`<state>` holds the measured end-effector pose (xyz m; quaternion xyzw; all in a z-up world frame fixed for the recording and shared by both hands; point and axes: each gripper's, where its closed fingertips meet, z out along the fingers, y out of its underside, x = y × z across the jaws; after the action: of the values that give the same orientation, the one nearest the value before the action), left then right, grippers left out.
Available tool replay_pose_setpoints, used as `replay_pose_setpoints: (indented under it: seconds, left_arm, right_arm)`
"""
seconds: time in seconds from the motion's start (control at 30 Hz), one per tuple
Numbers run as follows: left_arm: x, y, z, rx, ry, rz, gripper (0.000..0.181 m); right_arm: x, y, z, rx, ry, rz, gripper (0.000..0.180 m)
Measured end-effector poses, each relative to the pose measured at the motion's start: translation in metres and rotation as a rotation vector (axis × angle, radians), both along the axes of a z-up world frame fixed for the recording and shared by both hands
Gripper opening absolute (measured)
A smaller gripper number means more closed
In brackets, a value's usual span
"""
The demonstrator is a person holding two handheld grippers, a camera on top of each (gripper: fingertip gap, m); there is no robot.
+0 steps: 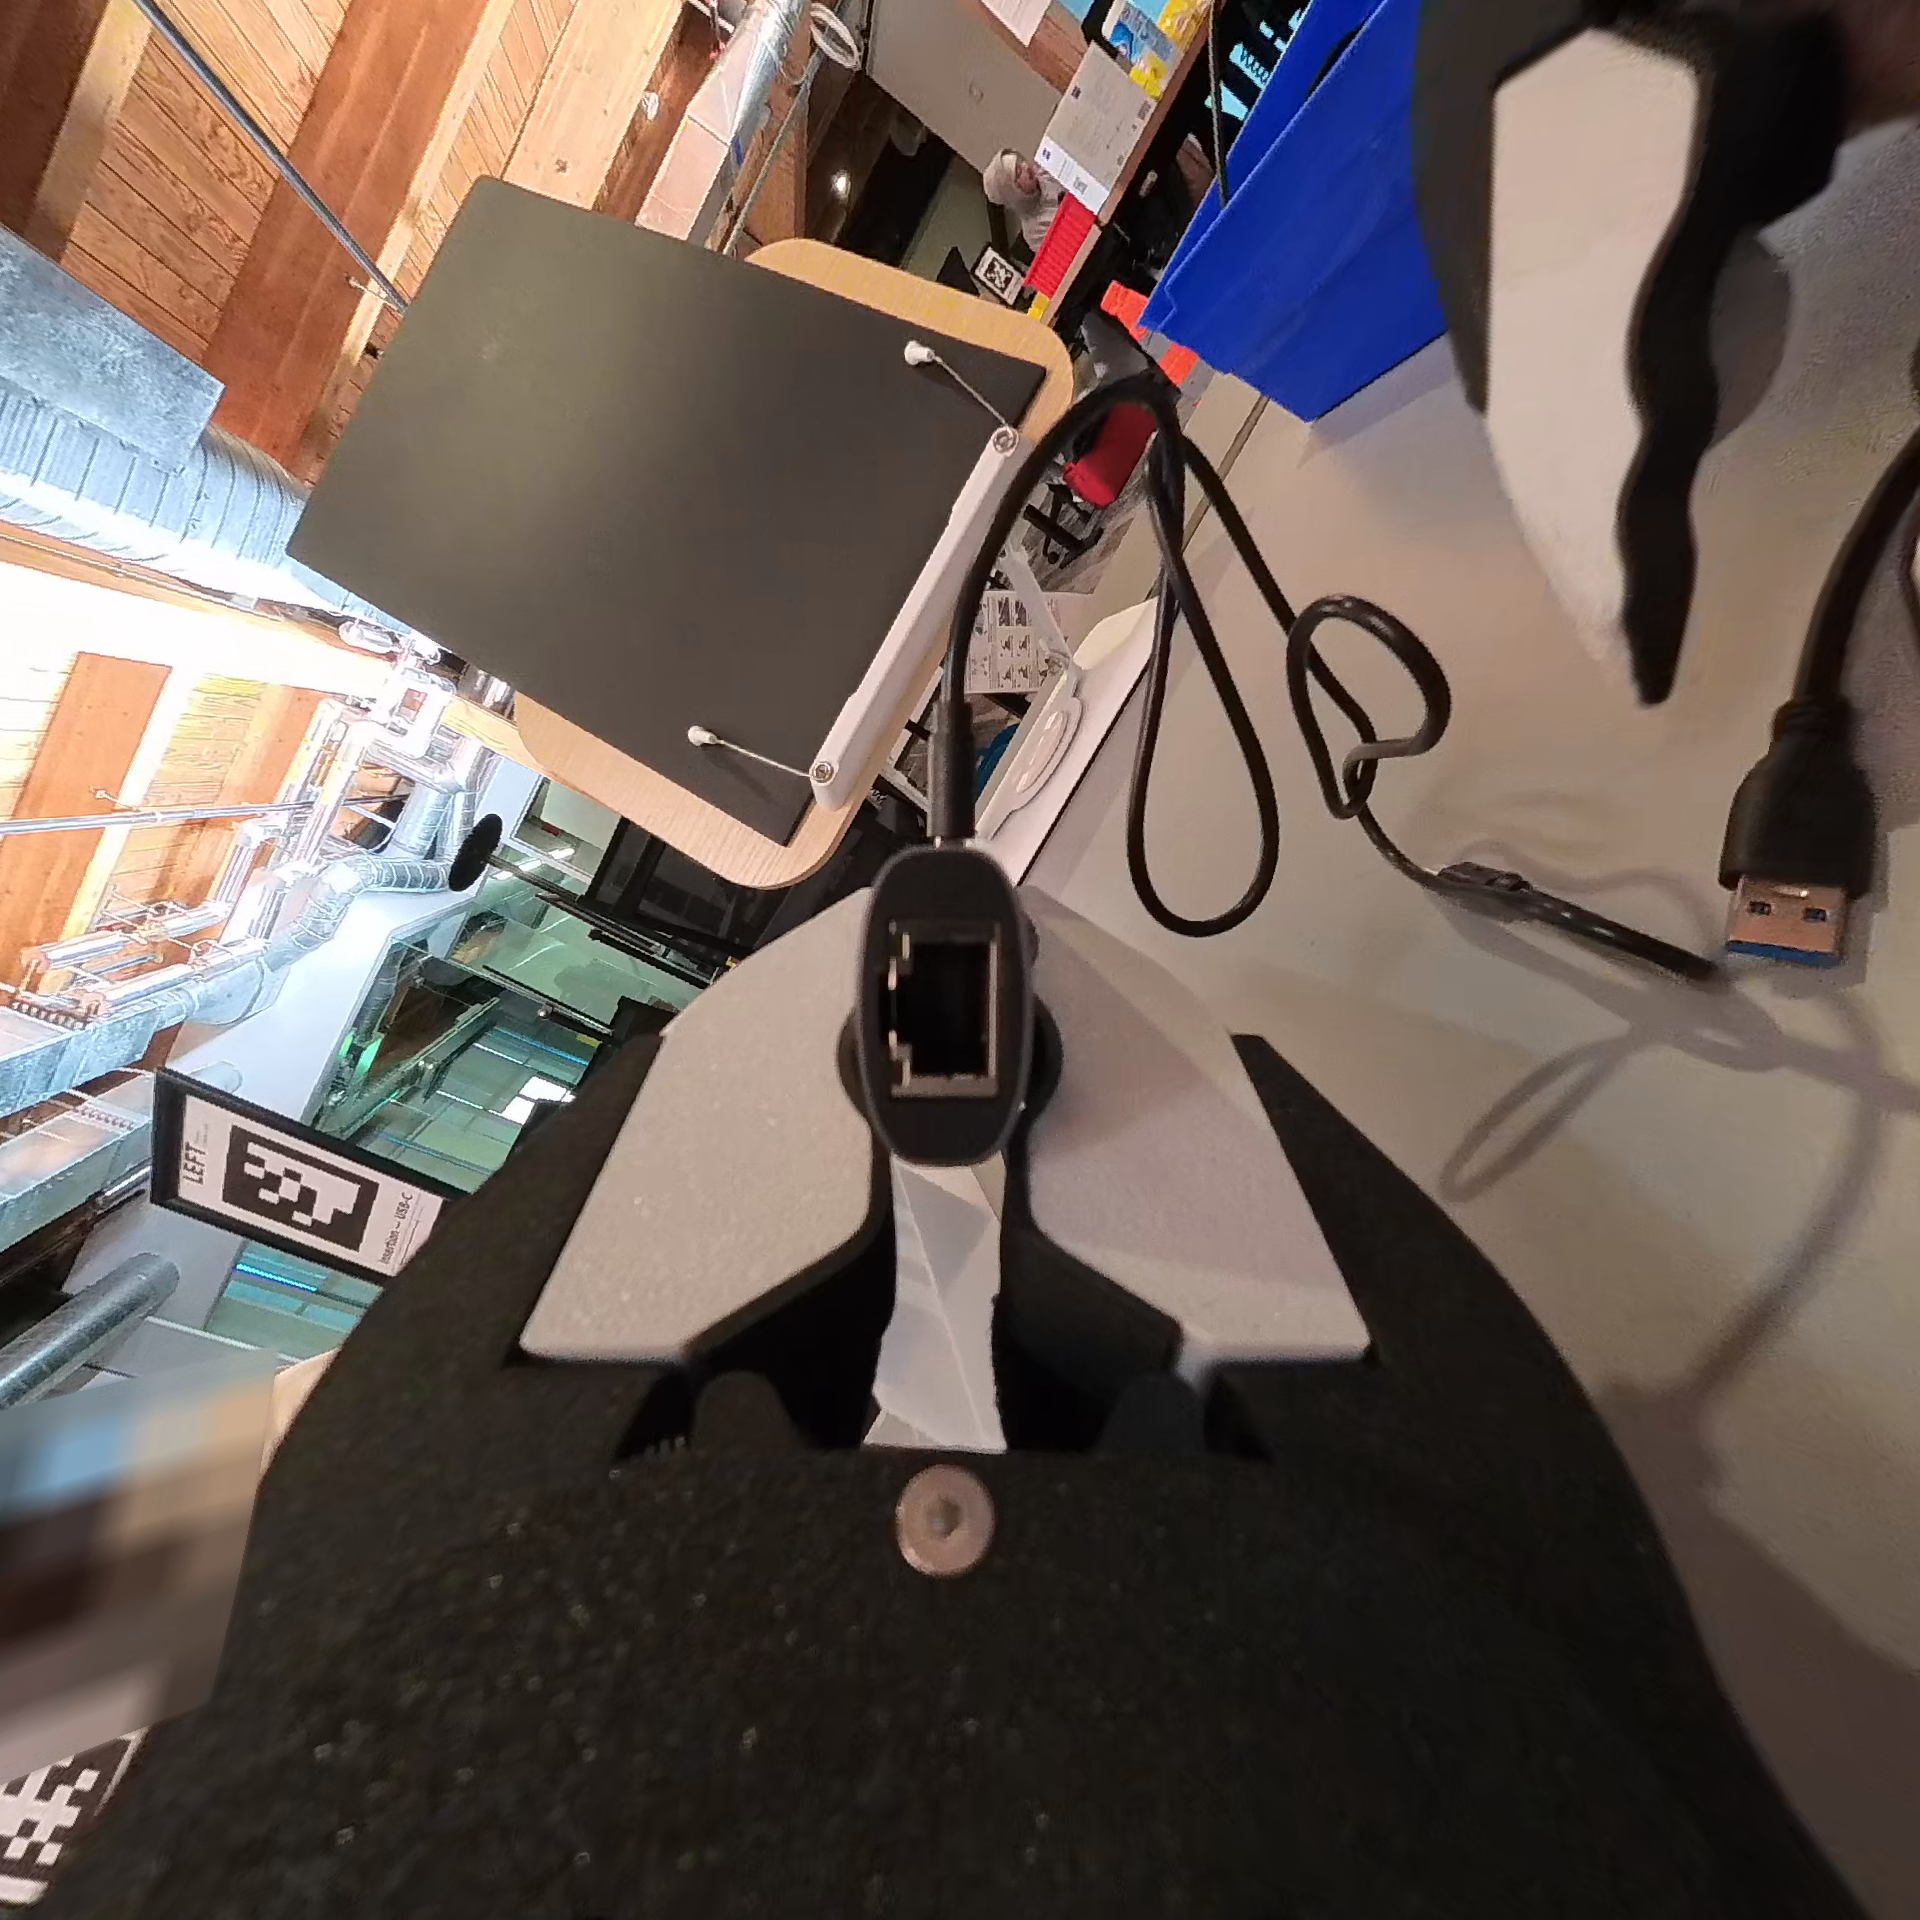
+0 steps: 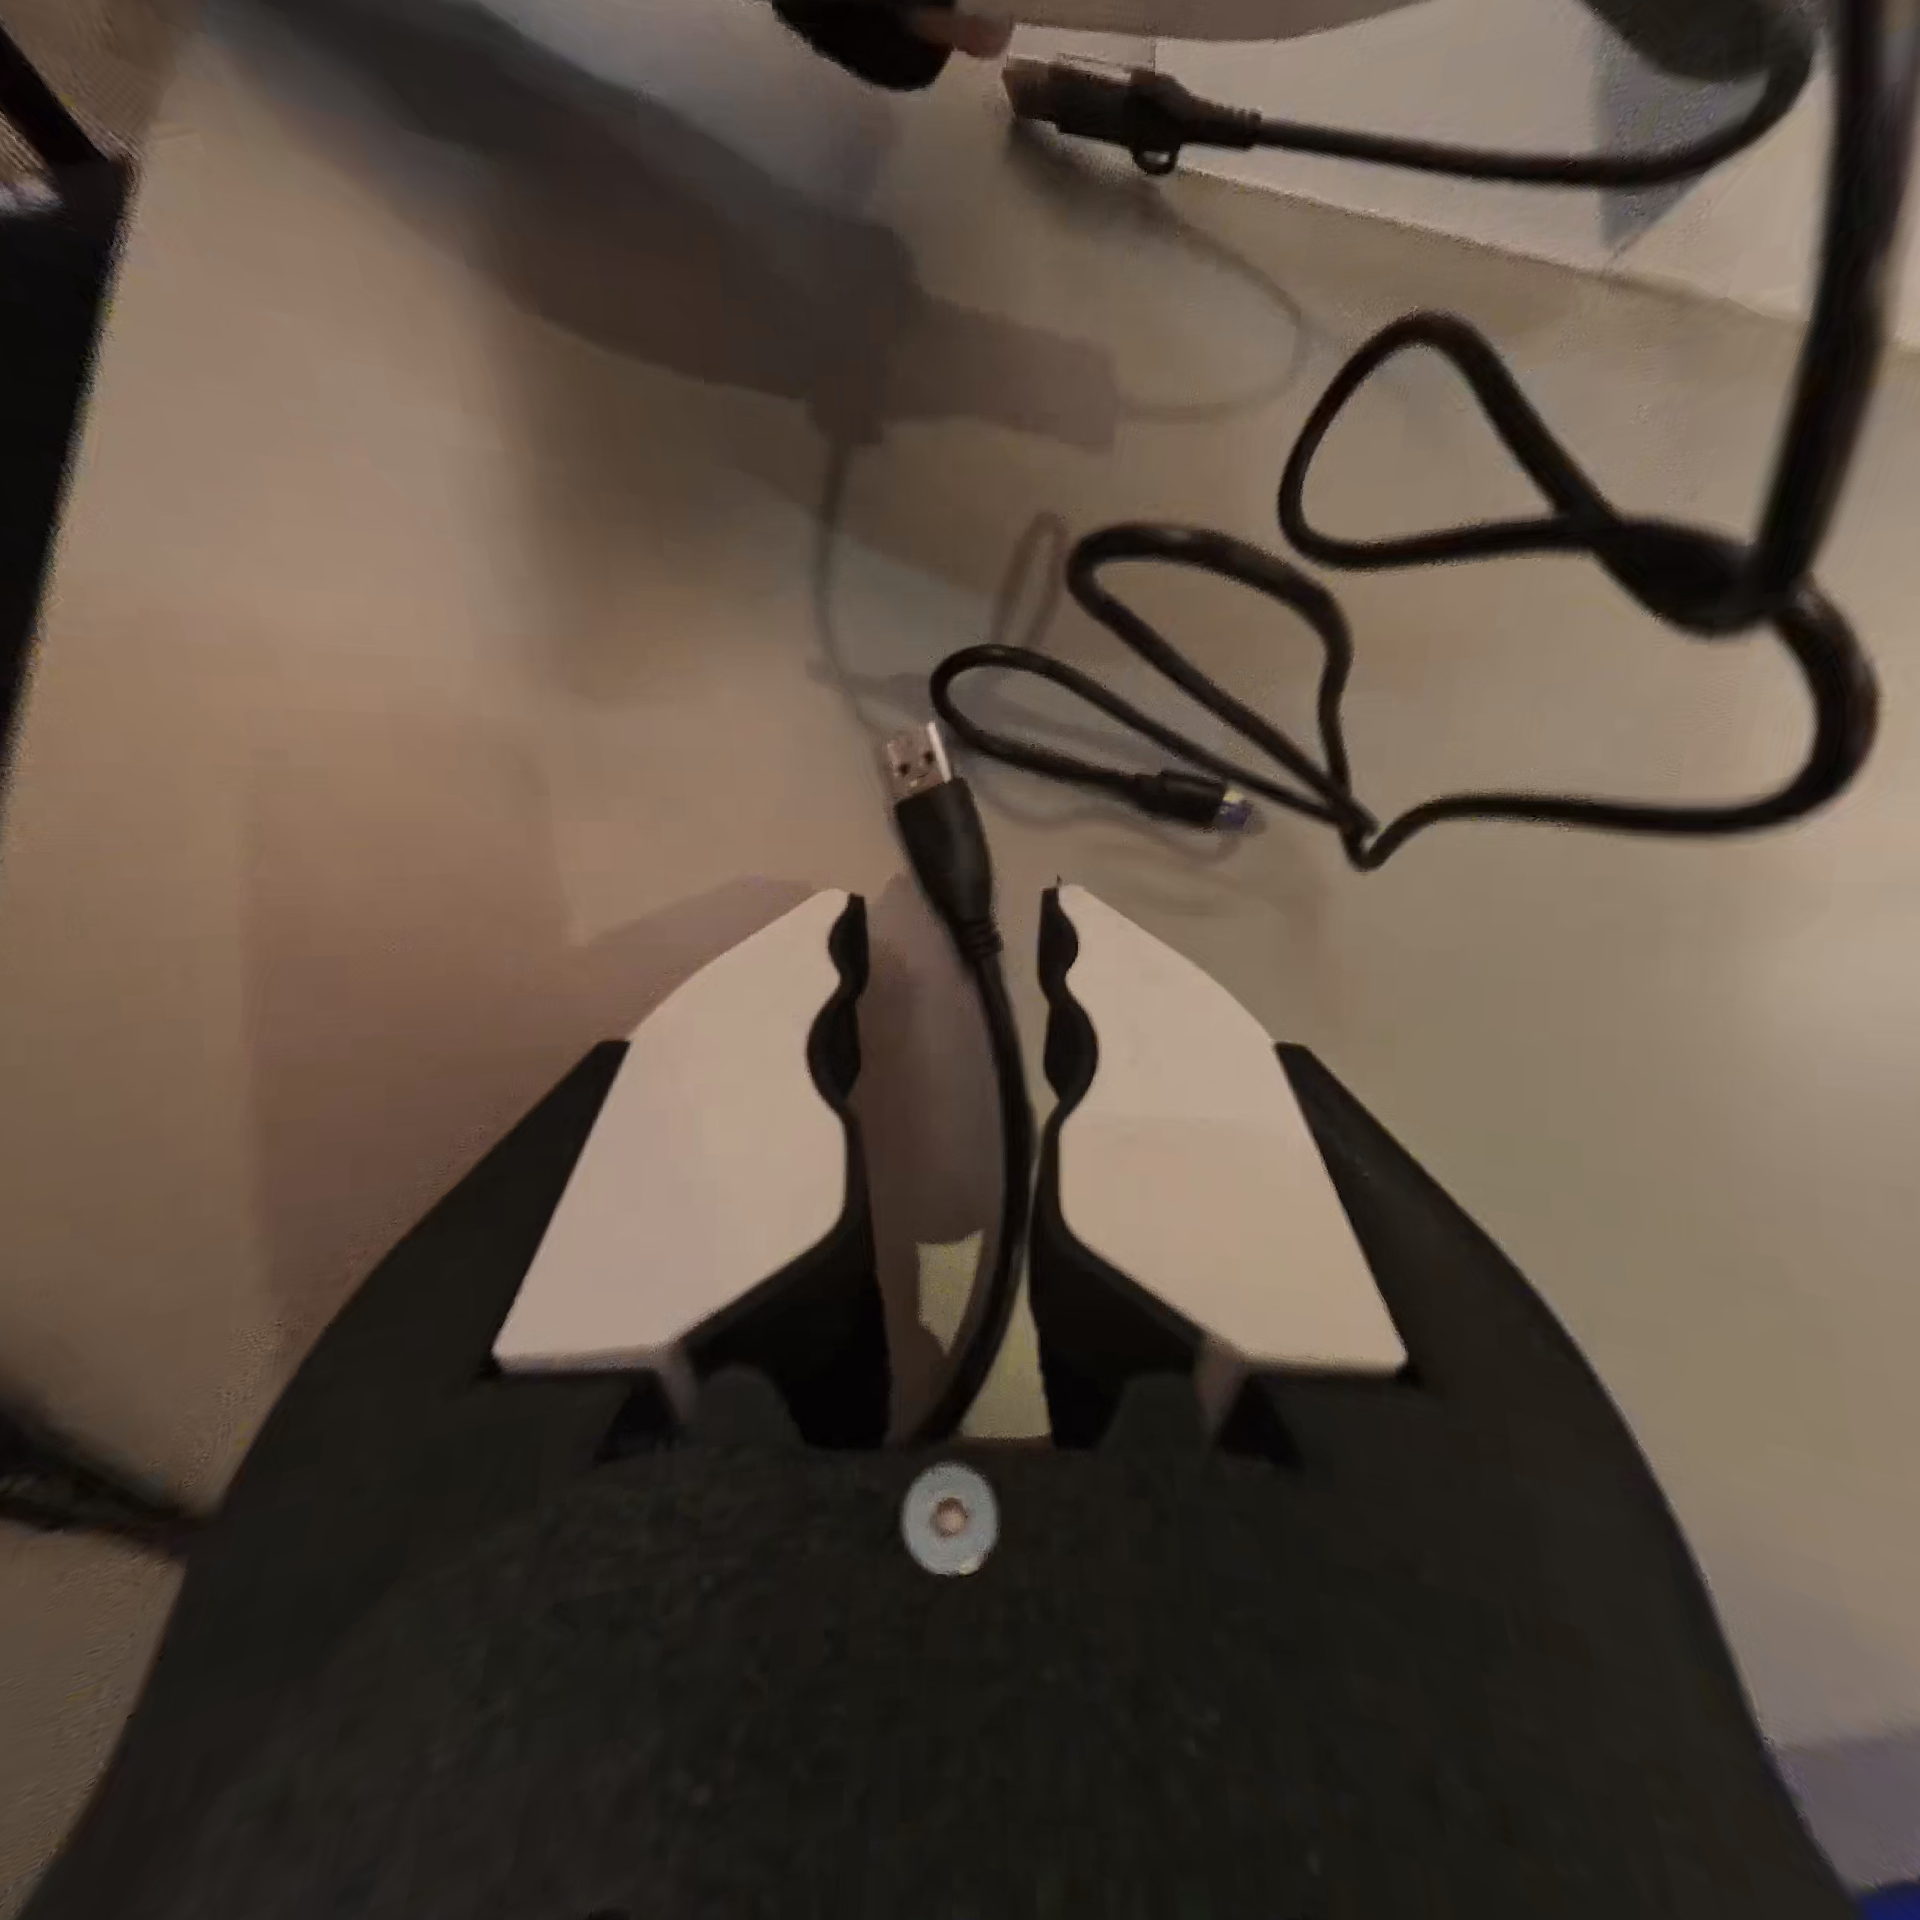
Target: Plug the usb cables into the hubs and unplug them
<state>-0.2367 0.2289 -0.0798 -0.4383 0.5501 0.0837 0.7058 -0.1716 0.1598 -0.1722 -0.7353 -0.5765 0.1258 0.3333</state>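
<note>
Left hand-held gripper (image 1: 940, 1023): clamped on the hub (image 1: 943, 1023), held up off the bench (image 1: 1558, 1299), socket end facing the camera; its lead (image 1: 961, 644) trails away behind.
Right hand-held gripper (image 2: 951, 925): fingers narrowly apart, gripping nothing, with a black cable (image 2: 1003, 1091) lying loose in the gap.
Plug (image 2: 920, 764): just past the right fingertips, metal end pointing away, resting on the bench.
Other cables: coiled loops (image 2: 1351, 707) to the right, well clear of the hub.
Step in hand, as I judge it: picking up the plug.
Doing it well: close on the black moulded body rather than the thin cord, square and firm, so the metal end stays straight for lining up with a hub port.
Risk: a grip on the cord lets the plug droop.
</note>
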Motion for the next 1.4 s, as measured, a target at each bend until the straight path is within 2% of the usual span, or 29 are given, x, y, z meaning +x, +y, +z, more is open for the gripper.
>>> replay_pose_setpoints:
  seconds: [0.17,0.27,0.3,0.47,0.57,0.67,0.87,0.93,1.0,1.07,1.1,1.17,1.3,1.4]
  left_arm:
    - [-0.004,0.002,-0.002,-0.013,-0.003,0.005,0.017]
    - [-0.005,0.004,-0.003,-0.029,-0.009,0.005,0.017]
    - [-0.006,0.004,-0.003,-0.028,-0.008,0.008,0.017]
    - [-0.007,0.006,-0.004,-0.031,-0.011,0.01,0.017]
    - [-0.005,0.006,-0.006,-0.038,-0.008,0.003,0.017]
    - [-0.002,0.003,-0.008,-0.028,0.005,-0.011,0.017]
    - [0.007,-0.001,-0.007,0.032,0.049,-0.014,0.017]
    - [0.01,-0.003,-0.008,0.042,0.063,-0.016,0.017]
    - [0.011,-0.003,-0.009,0.041,0.067,-0.012,0.017]
    - [0.011,-0.004,-0.009,0.039,0.066,-0.012,0.017]
    - [0.01,-0.004,-0.009,0.041,0.067,-0.01,0.017]
    - [0.008,-0.003,-0.008,0.041,0.066,-0.004,0.017]
    - [0.002,0.0,-0.008,0.019,0.054,0.007,0.017]
    - [-0.001,0.0,-0.007,0.01,0.045,0.011,0.017]
  right_arm:
    - [-0.019,0.007,-0.013,0.112,-0.069,0.131,0.032]
    - [-0.022,0.014,-0.018,0.128,-0.061,0.135,0.016]
    - [-0.022,0.014,-0.017,0.136,-0.052,0.14,0.016]
    - [-0.021,0.013,-0.018,0.107,-0.018,0.075,0.015]
    - [-0.013,0.008,-0.015,-0.018,0.027,0.023,0.015]
    - [-0.007,0.003,0.009,-0.114,0.15,-0.032,0.015]
    - [-0.009,-0.013,0.094,-0.223,0.363,-0.02,0.014]
    - [-0.003,0.0,0.12,-0.145,0.379,-0.056,0.014]
    - [0.02,0.031,0.143,0.034,0.317,-0.147,0.014]
    - [0.036,0.055,0.156,0.133,0.267,-0.192,0.009]
    - [0.04,0.063,0.154,0.141,0.231,-0.204,0.009]
    - [0.042,0.072,0.122,0.011,0.114,-0.214,0.008]
    - [0.037,0.106,0.063,-0.054,0.001,-0.251,0.008]
    - [0.033,0.133,0.034,-0.057,-0.055,-0.297,0.008]
